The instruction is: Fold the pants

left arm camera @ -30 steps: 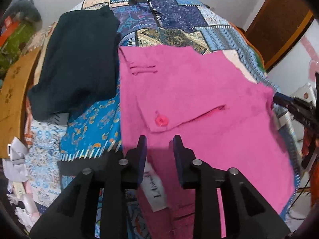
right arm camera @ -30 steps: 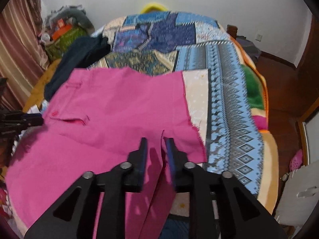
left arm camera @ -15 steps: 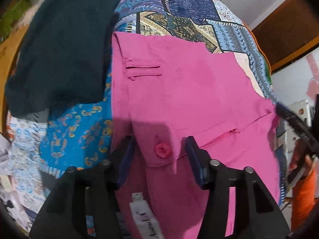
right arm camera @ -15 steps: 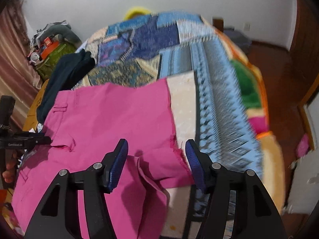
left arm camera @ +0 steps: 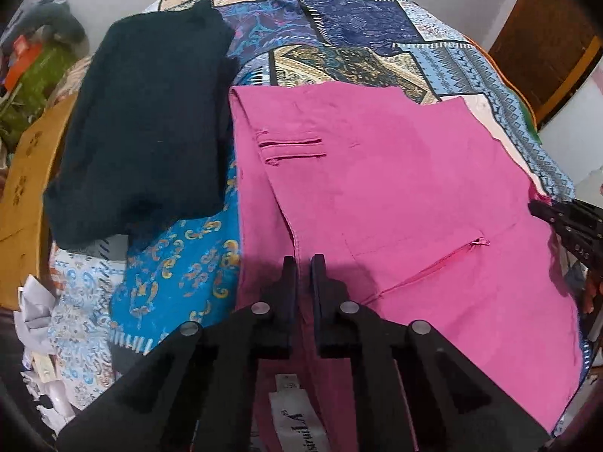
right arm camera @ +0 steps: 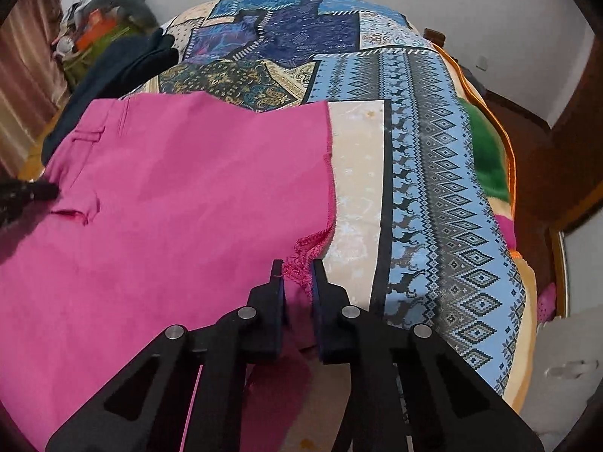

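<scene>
Pants (left arm camera: 395,196) flat across patchwork bedspread (right arm camera: 433,150), waistband in left tongs (left arm camera: 303,263), frayed hem in right tongs (right arm camera: 296,269).

pants (left arm camera: 395,188): matt pink cloth | bedspread (right arm camera: 433,150): patterned cloth | tongs (left arm camera: 303,263): matt black plastic

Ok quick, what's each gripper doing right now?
Left gripper: closed on the waist end of the pink pants.
Right gripper: closed on the pants' frayed hem.

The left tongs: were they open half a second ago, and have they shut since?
Yes. The left tongs were spread around the button then; now they are pinched on the pink pants at the waistband, beside the dark garment.
</scene>
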`<state>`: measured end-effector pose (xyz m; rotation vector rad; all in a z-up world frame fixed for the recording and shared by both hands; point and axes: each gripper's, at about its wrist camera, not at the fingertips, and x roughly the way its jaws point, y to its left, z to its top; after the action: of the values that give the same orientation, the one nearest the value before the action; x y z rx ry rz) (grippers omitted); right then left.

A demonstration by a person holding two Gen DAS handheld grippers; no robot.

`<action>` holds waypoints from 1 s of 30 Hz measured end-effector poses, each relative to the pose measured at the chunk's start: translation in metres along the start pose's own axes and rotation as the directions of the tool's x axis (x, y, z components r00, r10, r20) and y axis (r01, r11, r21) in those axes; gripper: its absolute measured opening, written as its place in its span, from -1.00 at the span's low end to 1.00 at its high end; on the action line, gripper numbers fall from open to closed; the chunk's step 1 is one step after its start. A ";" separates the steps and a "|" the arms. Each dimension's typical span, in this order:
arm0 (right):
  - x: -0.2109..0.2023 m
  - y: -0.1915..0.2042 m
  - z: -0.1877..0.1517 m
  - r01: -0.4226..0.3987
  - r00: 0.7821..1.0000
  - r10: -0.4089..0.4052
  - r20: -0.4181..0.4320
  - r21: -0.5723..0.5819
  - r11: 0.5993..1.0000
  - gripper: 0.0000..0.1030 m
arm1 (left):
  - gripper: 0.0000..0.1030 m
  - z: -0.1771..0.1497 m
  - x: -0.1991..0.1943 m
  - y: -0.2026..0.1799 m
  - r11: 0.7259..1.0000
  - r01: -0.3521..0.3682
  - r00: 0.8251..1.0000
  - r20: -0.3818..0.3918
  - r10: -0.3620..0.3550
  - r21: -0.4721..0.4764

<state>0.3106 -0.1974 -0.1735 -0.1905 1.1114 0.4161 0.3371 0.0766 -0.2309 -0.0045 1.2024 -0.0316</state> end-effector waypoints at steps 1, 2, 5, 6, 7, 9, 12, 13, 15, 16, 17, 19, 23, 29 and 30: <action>0.000 0.000 -0.001 0.001 1.000 -0.001 -0.002 -0.007 1.000 -0.81 | -0.83 -0.001 -0.001 0.000 1.000 -0.014 1.000 0.004 0.014 0.006; -0.001 0.000 -0.001 0.003 1.000 -0.003 -0.004 -0.016 1.000 -0.81 | -0.83 -0.002 -0.001 0.001 0.999 -0.029 1.000 0.007 0.029 0.013; -0.002 0.000 -0.005 0.012 1.000 -0.012 -0.009 -0.022 1.000 -0.82 | -0.84 -0.004 -0.001 0.007 0.998 -0.057 0.998 0.008 0.057 0.004; -0.001 0.000 -0.006 0.012 1.000 -0.012 -0.011 -0.016 1.000 -0.82 | -0.93 -0.005 0.000 0.010 0.998 -0.065 0.998 0.003 0.065 0.000; 0.000 0.000 -0.006 0.012 1.000 -0.012 -0.015 -0.008 1.000 -0.83 | -0.93 -0.006 0.003 0.011 0.997 -0.074 0.997 -0.007 0.074 -0.004; 0.002 0.000 -0.006 0.010 1.000 -0.010 -0.018 0.001 1.000 -0.82 | -0.94 -0.006 0.003 0.014 0.999 -0.048 0.999 -0.014 0.048 0.002; -0.005 -0.001 -0.004 -0.004 1.000 0.004 -0.021 -0.005 1.000 -0.78 | -0.92 -0.009 -0.004 0.014 1.000 -0.012 1.000 -0.012 0.012 0.022; -0.008 -0.003 -0.002 -0.010 1.000 0.010 -0.025 0.001 1.000 -0.74 | -0.92 -0.010 -0.008 0.014 1.000 -0.007 1.000 -0.007 0.007 0.028; -0.014 -0.006 0.000 -0.007 1.000 0.008 -0.025 0.019 1.000 -0.64 | -0.88 -0.011 -0.018 0.013 0.999 -0.012 1.000 0.017 0.011 0.044; -0.019 -0.008 0.002 -0.004 1.000 0.004 -0.018 0.028 1.000 -0.57 | -0.85 -0.011 -0.023 0.013 0.999 -0.015 0.999 0.030 0.014 0.048; -0.025 -0.010 0.004 -0.002 1.000 0.002 -0.003 0.036 0.999 -0.48 | -0.81 -0.009 -0.031 0.014 0.999 -0.009 0.999 0.049 0.007 0.048; -0.039 -0.012 0.008 -0.002 0.999 0.000 0.041 0.046 0.999 -0.33 | -0.76 -0.006 -0.041 0.017 0.999 0.014 0.998 0.068 -0.017 0.043; -0.066 -0.012 0.021 -0.001 0.990 -0.007 0.140 0.054 0.999 0.06 | -0.20 0.009 -0.064 0.024 0.999 0.011 0.990 0.141 -0.016 0.031; -0.072 -0.004 0.050 -0.036 0.974 0.029 0.223 0.028 0.999 0.35 | 0.22 0.040 -0.066 0.040 1.000 -0.007 0.977 0.211 0.013 -0.027; -0.068 -0.004 0.054 -0.048 0.974 0.041 0.222 0.025 0.999 0.35 | 0.22 0.046 -0.062 0.043 0.999 0.000 0.979 0.205 0.008 -0.041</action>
<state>0.3310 -0.1981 -0.0891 -0.0896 0.9035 0.4487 0.3588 0.1203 -0.1578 -0.0405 0.9959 -0.0028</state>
